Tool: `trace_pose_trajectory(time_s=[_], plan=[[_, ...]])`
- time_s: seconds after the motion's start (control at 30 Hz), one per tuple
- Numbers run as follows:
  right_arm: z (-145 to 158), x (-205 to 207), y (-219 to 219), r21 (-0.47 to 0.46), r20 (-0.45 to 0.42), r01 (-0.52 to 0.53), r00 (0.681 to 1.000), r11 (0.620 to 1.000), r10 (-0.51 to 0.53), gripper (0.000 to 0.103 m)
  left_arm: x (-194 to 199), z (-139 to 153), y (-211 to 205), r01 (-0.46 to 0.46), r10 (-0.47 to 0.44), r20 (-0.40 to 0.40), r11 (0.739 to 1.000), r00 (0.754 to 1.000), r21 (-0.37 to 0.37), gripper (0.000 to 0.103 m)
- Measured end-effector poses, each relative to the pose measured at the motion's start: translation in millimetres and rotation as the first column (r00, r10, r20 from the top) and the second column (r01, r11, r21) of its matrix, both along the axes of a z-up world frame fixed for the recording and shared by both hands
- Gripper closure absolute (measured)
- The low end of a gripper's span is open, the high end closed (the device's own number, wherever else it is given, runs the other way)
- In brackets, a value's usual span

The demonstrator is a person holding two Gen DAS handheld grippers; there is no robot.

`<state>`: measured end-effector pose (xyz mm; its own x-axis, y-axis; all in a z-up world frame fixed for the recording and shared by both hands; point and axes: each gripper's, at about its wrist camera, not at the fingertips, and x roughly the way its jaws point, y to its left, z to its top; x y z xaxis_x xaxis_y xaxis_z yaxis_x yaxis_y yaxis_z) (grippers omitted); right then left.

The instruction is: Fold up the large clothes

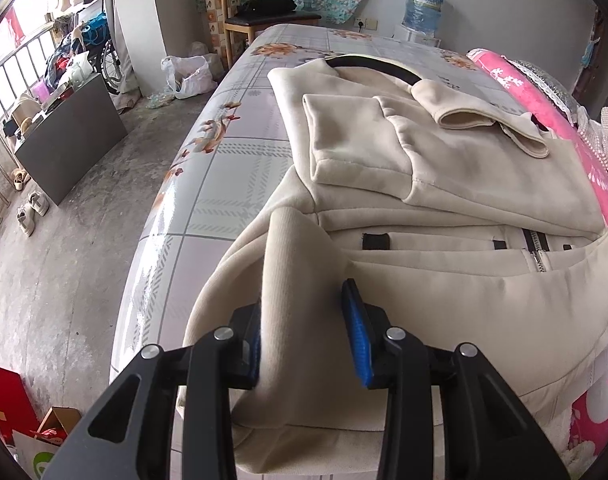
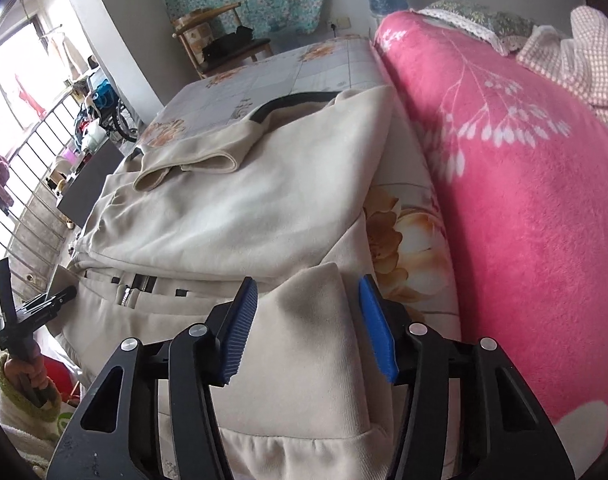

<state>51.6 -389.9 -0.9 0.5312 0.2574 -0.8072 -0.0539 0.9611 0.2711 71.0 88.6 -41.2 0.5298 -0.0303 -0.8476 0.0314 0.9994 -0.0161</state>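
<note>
On the bed (image 1: 224, 152), the left gripper (image 1: 304, 336) pinches a fold of the cream zip jacket (image 1: 444, 300); the right gripper (image 2: 308, 328) straddles its hem corner, jaws half-open, grip unclear.

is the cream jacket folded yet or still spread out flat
Partly folded. The cream jacket has both sleeves laid across its body, but its near hem end still lies unfolded on the bed.

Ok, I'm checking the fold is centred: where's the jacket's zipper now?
In the left wrist view the zipper sits right of centre, just below the folded sleeves.
</note>
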Motion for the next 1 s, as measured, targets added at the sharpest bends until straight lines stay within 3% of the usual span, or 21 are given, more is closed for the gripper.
trace_pose_trajectory(time_s=[0.3,0.47,0.73,0.93,1.0], plan=[[0.4,-30.3,-8.4,0.065,-0.056,-0.043,0.997,0.997,0.047,0.070,1.2,0.1,0.0,0.001,-0.001,-0.006,1.000,1.000,0.001,0.069],[-0.9,-19.0,-9.8,0.084,-0.064,-0.046,0.997,0.995,0.051,0.082,0.8,-0.7,0.0,0.002,-0.002,-0.004,1.000,1.000,0.001,0.069],[-9.2,2.7,-6.2,0.096,-0.091,-0.053,0.994,0.994,0.062,0.082,0.7,-1.1,1.3,0.005,-0.005,-0.001,1.000,1.000,-0.006,0.069],[-4.8,-10.7,4.6,-0.031,-0.124,-0.090,0.989,0.995,0.086,0.084,0.8,-1.1,1.0,0.006,-0.006,-0.002,1.000,1.000,0.000,0.069],[-3.7,-11.8,12.1,-0.088,-0.118,-0.096,0.989,0.991,0.085,0.095,0.2,-1.4,0.2,0.009,-0.009,0.001,1.000,1.000,0.008,0.069]])
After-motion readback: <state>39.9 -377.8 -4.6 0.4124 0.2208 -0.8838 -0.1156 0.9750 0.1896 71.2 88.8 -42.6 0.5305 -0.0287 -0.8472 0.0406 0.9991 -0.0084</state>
